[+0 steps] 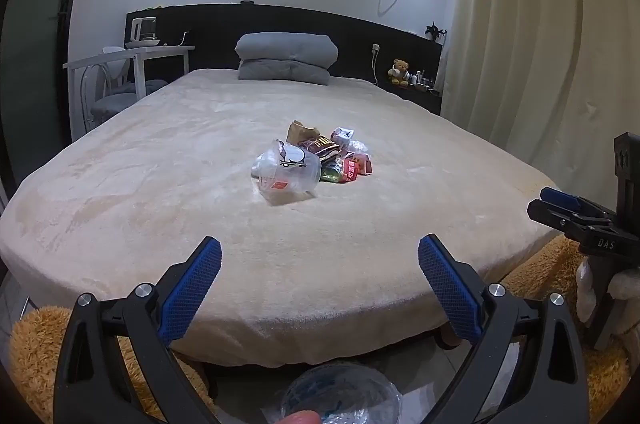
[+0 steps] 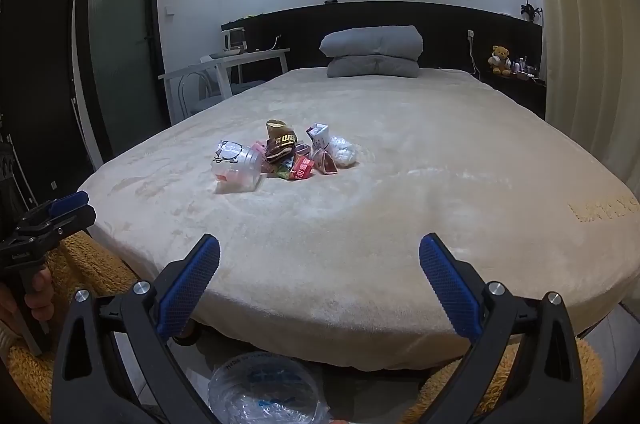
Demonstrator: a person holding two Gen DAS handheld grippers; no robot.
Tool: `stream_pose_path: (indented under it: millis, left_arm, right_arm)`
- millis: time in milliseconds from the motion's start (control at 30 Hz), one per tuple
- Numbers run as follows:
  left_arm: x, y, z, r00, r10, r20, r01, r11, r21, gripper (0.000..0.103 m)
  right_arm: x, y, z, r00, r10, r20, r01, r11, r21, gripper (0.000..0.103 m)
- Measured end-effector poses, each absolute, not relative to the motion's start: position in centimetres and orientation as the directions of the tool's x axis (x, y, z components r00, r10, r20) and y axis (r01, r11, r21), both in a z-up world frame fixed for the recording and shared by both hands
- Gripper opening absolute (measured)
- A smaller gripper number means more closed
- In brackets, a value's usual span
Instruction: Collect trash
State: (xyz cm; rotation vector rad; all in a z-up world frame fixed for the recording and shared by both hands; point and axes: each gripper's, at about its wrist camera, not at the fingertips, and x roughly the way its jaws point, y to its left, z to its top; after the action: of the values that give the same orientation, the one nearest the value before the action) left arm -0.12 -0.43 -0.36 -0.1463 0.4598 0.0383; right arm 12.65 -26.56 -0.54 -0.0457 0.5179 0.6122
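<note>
A small heap of trash lies in the middle of a beige bed (image 1: pixel 160 208) (image 2: pixel 440 208): a crushed clear plastic cup (image 1: pixel 286 168) (image 2: pixel 236 166), a brown snack wrapper (image 1: pixel 316 142) (image 2: pixel 282 142), a red packet (image 1: pixel 354 166) (image 2: pixel 302 168), a small carton (image 1: pixel 342 136) (image 2: pixel 318 136) and a white wad (image 2: pixel 344 150). My left gripper (image 1: pixel 320 256) is open and empty at the bed's foot, well short of the heap. My right gripper (image 2: pixel 320 256) is open and empty there too. It also shows at the right edge of the left wrist view (image 1: pixel 560 202).
A bin lined with a clear bag (image 1: pixel 340 396) (image 2: pixel 264 392) stands on the floor below the grippers. A folded grey duvet (image 1: pixel 286 60) (image 2: pixel 374 52) lies at the headboard. A white desk with a chair (image 1: pixel 128 64) is left, curtains (image 1: pixel 520 44) right.
</note>
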Motion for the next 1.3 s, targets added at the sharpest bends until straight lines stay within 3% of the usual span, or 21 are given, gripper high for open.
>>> stream_pose_path:
  millis: [1300]
  left_arm:
    - [-0.14, -0.69, -0.20, 0.895, 0.010, -0.446, -0.069, 0.991, -0.116, 0.097]
  right_arm:
    - [12.74, -26.14, -1.16, 0.697, 0.513, -0.501, -0.560, 0.826, 0.067, 0.099]
